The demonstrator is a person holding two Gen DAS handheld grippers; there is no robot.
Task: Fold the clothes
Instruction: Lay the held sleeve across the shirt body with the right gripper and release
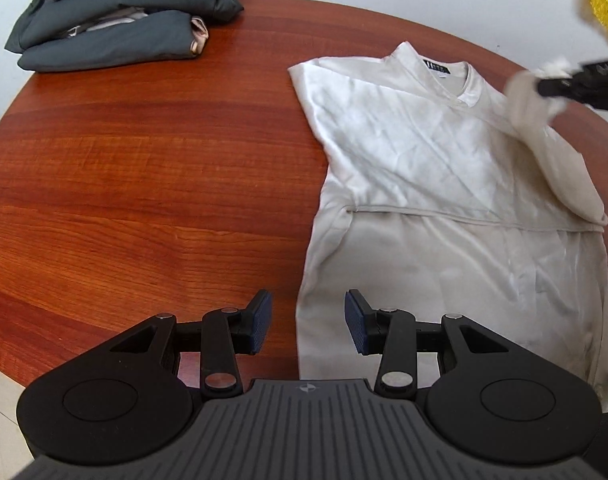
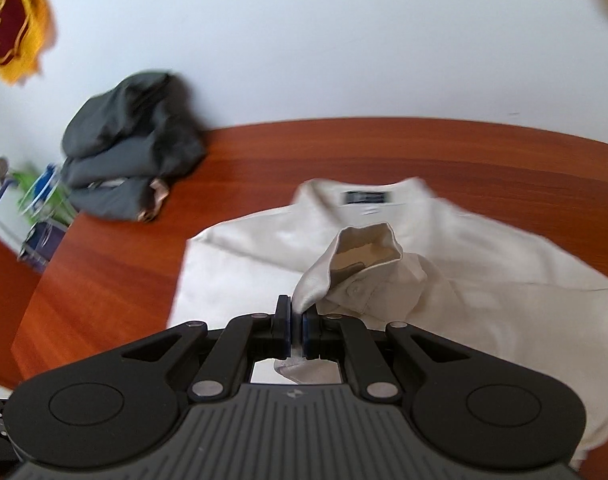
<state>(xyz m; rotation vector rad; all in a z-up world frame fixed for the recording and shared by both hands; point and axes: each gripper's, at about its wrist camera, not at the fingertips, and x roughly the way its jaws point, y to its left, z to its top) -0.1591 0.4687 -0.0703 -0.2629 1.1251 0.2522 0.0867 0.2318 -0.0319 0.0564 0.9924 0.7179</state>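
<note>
- Cream, satiny shirt [image 1: 443,184] lies on my round red-brown wooden table [image 1: 144,184], collar and dark neck label [image 1: 437,68] at the far end, hem nearest me and running off the table's near edge.
- My left gripper [image 1: 307,322] hovers just above the shirt's lower left edge; its blue pads [image 1: 262,320] stand wide apart with nothing between them, one over bare wood, the other over cloth.
- My right gripper [image 2: 297,330] has its two pads pressed together on a fold of the sleeve [image 2: 343,276]; the cuff [image 2: 367,248] stands up open in front of them, a button just below it.
- From the left wrist view, that sleeve is lifted off the table and drawn inward over the shirt's chest by my right gripper [image 1: 543,88] at the far right.
- Dark grey folded clothes [image 1: 120,20] sit stacked at the far left of the table, well apart from the shirt.
- Behind the table, a red pennant with yellow fringe [image 2: 16,28] hangs on the pale wall.
</note>
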